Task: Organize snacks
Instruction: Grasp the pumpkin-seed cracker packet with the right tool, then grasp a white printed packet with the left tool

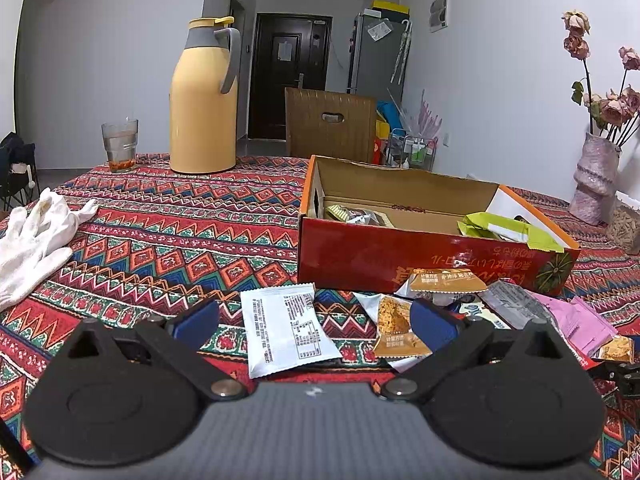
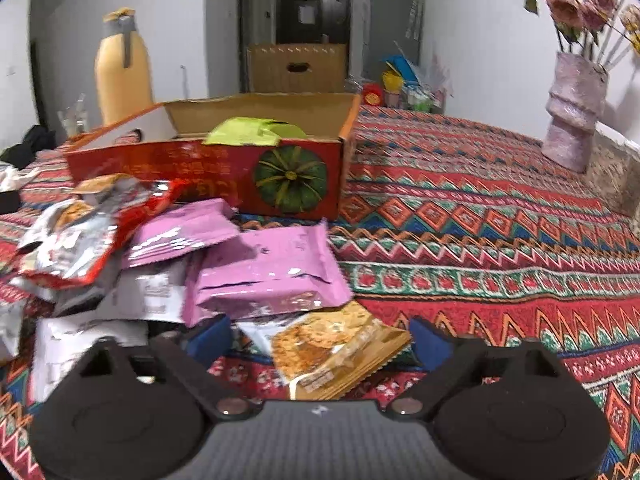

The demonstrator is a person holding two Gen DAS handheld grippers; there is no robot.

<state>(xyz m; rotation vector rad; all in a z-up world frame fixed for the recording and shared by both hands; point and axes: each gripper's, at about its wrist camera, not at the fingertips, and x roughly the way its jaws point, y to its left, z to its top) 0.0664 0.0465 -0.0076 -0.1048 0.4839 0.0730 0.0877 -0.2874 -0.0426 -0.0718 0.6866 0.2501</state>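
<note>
A red cardboard box [image 1: 400, 256] with a pumpkin picture [image 2: 290, 180] stands open on the patterned tablecloth and holds a green packet [image 2: 248, 132] and a few other snacks. My left gripper [image 1: 314, 318] is open, and a white packet [image 1: 288, 336] lies flat between its blue pads. An orange snack packet [image 1: 394, 326] lies beside the right pad. My right gripper [image 2: 320, 340] is open around an orange-brown snack packet [image 2: 340, 350] lying on the cloth; its right corner is close to the right pad. Pink packets [image 2: 272, 268] and red-silver packets [image 2: 80, 232] are piled just ahead.
A yellow thermos jug [image 1: 202, 100] and a glass [image 1: 120, 144] stand at the far left of the table. A white glove [image 1: 36, 240] lies at the left edge. A pink vase with dried flowers [image 2: 572, 120] stands at the far right. A wooden chair back [image 1: 328, 120] rises behind the table.
</note>
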